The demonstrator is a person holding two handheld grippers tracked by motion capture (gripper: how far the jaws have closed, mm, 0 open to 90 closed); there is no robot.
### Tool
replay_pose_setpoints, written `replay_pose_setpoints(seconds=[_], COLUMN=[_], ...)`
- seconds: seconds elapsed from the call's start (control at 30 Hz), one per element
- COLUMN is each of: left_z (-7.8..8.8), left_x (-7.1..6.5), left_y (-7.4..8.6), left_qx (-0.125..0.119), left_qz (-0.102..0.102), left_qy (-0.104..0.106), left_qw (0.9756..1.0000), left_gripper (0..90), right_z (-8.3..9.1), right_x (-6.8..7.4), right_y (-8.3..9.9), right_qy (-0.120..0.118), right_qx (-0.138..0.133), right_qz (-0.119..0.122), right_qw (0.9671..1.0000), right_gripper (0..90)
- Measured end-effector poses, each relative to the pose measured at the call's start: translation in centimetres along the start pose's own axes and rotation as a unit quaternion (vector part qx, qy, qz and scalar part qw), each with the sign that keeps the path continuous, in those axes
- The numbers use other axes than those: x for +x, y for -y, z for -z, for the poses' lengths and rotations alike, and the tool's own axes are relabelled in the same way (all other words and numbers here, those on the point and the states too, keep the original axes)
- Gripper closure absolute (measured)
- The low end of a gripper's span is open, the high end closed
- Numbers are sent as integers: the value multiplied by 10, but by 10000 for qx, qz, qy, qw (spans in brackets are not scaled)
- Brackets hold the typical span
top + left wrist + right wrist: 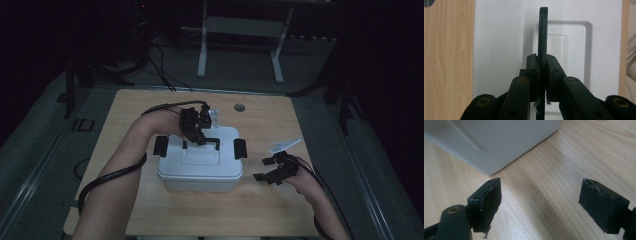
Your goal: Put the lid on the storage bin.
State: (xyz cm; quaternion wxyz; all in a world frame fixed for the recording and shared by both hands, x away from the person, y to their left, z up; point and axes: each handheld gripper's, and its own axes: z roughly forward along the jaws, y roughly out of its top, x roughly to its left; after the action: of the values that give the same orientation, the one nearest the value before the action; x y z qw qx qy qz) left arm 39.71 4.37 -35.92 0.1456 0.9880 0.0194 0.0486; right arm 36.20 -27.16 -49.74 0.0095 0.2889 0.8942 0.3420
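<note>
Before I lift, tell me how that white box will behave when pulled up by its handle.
The handle looks thin and rigid, so the left gripper clamped on it probably won't slip. The box looks like hard plastic, likely light. Its side clips appear flipped outward, so the lid may come off alone.

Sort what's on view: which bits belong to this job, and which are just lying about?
In the job:
- white plastic lidded box
- its black lid handle
- left claw, shut on handle
- right claw, open

Lying about:
- round grommet in wooden table

Wooden table (150, 107), round grommet hole (239, 107), white frame legs (202, 55)
</note>
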Motion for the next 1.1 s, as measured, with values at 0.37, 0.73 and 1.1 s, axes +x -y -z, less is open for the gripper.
replay_pose_setpoints(seconds=[0.37, 0.73, 1.1], left_z=[-3, 2, 1], left_x=[4, 4, -1], left_y=[7, 26, 51], left_qx=[7, -522, -526], left_qz=[441, 983, 1162], left_qy=[-356, -211, -397], left_qw=[9984, 9936, 9910], left_gripper=[443, 160, 152], right_z=[0, 2, 6], right_x=[1, 2, 1], right_y=[-1, -2, -3], right_qy=[-7, 19, 71], right_qx=[-9, -31, -49], right_qz=[4, 24, 21], right_qw=[10000, 10000, 10000], right_gripper=[179, 179, 179])
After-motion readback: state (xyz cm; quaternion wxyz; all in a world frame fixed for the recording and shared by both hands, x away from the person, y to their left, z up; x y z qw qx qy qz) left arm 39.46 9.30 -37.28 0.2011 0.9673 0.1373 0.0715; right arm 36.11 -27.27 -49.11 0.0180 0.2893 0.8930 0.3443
